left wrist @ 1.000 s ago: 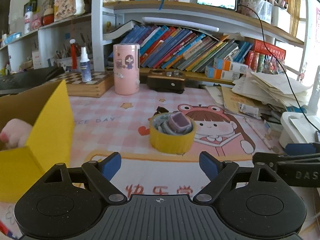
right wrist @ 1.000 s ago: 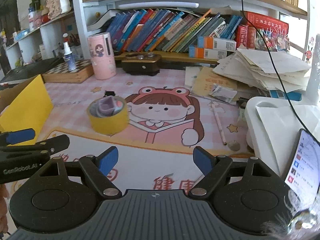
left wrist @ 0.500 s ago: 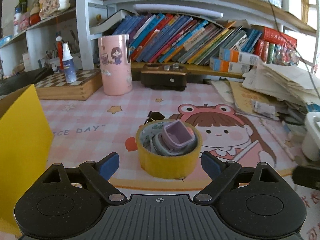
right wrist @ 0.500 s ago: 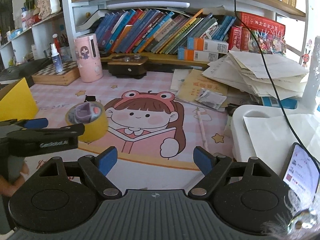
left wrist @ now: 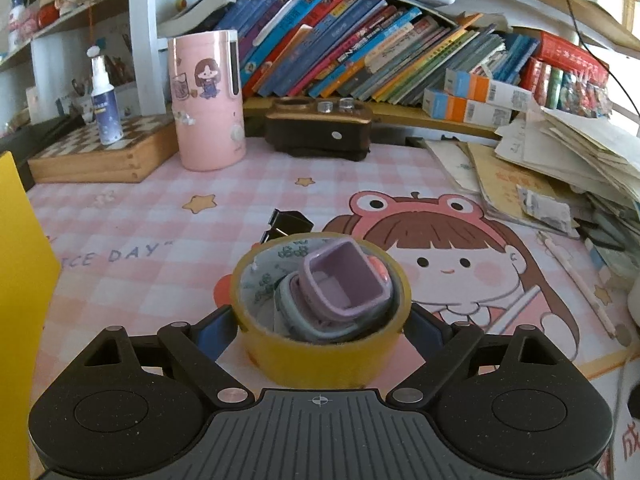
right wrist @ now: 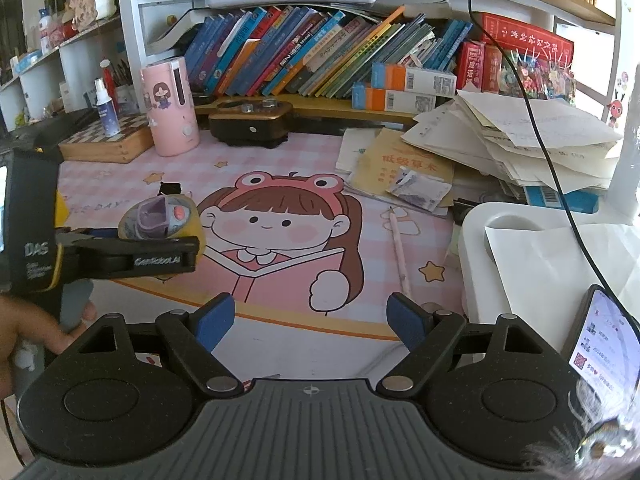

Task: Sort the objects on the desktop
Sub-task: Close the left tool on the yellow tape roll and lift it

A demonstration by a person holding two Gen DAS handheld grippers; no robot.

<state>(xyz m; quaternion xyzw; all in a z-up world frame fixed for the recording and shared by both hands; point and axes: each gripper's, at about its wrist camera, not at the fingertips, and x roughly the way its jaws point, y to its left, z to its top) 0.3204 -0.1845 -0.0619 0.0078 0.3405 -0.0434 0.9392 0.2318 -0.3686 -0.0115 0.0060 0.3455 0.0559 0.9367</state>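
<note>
On the pink cartoon desk mat (left wrist: 120,216), near its middle, sits a yellow tape roll (left wrist: 320,344) lying flat, with a small lilac-and-grey gadget (left wrist: 340,292), likely a child's watch, tucked loosely in its core. Judged light and fairly stiff: the cardboard core should take a squeeze across the outer wall, though the glossy tape may be slippery and the loose gadget could tip out if the roll tilts. Best hold looks to be across the roll's full width, low on the wall, kept level. The roll is broad, bright yellow outside, printed paper liner inside; a black binder clip (left wrist: 288,222) lies just behind it. The left gripper (left wrist: 320,328) straddles the roll, blue pads spread wide on either side; whether they touch its wall cannot be told. The right gripper (right wrist: 310,320) hovers spread over bare mat, empty, well apart from the roll. Leftward stands a yellow box (left wrist: 20,300), probably the sorting bin; books and loose papers (right wrist: 520,140) crowd the far and right edges.
</note>
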